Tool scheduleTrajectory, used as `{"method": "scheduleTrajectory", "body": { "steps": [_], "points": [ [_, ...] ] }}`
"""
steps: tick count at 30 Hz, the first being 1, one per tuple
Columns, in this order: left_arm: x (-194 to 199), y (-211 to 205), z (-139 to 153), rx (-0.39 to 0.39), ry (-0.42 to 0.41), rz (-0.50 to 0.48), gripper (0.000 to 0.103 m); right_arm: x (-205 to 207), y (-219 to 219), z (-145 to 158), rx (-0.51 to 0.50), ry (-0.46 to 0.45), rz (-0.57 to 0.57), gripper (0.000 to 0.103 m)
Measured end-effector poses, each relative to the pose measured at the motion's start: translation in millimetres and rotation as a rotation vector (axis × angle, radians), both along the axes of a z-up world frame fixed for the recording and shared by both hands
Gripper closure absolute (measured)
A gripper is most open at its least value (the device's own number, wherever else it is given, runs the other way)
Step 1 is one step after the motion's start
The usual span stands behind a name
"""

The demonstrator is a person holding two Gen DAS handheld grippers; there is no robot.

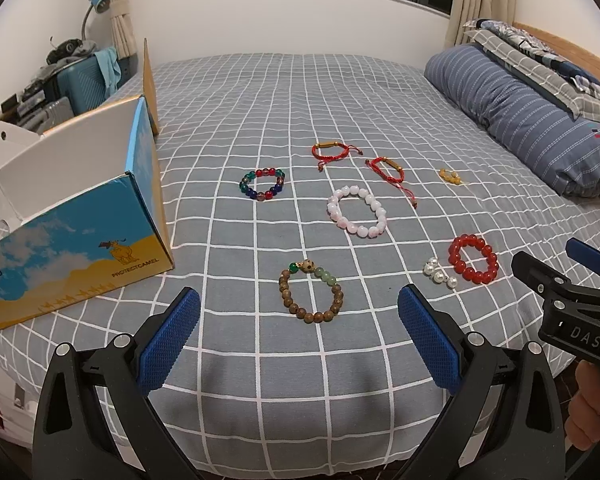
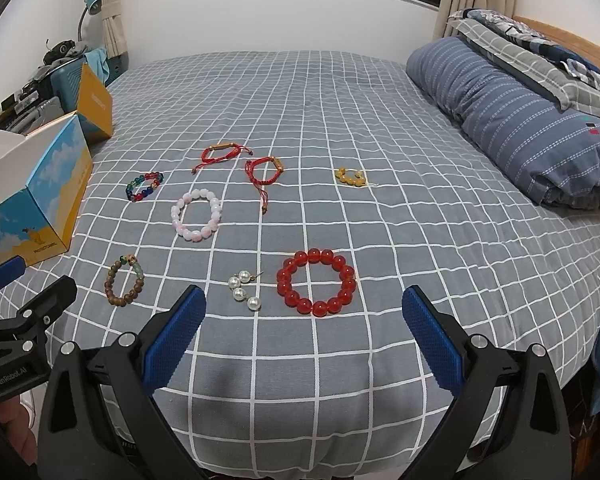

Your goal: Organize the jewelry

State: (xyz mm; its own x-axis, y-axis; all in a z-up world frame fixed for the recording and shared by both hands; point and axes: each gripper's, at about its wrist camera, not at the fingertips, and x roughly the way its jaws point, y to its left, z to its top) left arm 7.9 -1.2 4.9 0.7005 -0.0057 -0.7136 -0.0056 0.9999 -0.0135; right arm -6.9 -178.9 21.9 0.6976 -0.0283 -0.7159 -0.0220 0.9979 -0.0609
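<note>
Both tongs gape wide and empty: left gripper [image 1: 299, 312] faces the wood bracelet [image 1: 312, 295], right gripper [image 2: 304, 314] the red bracelet [image 2: 317, 282]. Nothing looks sorted; next, close on one and carry toward the box [image 1: 72, 216] at ten o'clock.

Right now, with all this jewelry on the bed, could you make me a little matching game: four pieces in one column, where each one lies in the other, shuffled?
Pieces:
1. wooden bead bracelet
2. red bead bracelet
3. multicolored bead bracelet
4. pearl earrings

Places:
A. just left of the red bead bracelet
B. directly ahead of the open right gripper
C. directly ahead of the open left gripper
D. farther back, toward the cardboard box

Pairs: 1-C, 2-B, 3-D, 4-A
</note>
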Motion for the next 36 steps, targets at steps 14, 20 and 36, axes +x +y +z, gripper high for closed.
{"method": "scheduleTrajectory", "body": {
  "steps": [14,20,36],
  "points": [
    [18.2,5.1,2.5,-0.001,0.016,-0.004,0.006,16.7,1.8,8.1,0.022,-0.019,0.000,0.008],
    [55.3,6.6,8.0,0.005,0.019,-0.034,0.006,57.9,9.6,17.2,-0.010,-0.026,0.011,0.008],
    [183.2,36.2,-24.1,-0.007,0.117,-0.004,0.006,212.9,43.6,-17.1,0.010,0.136,0.090,0.008]
  ]
}}
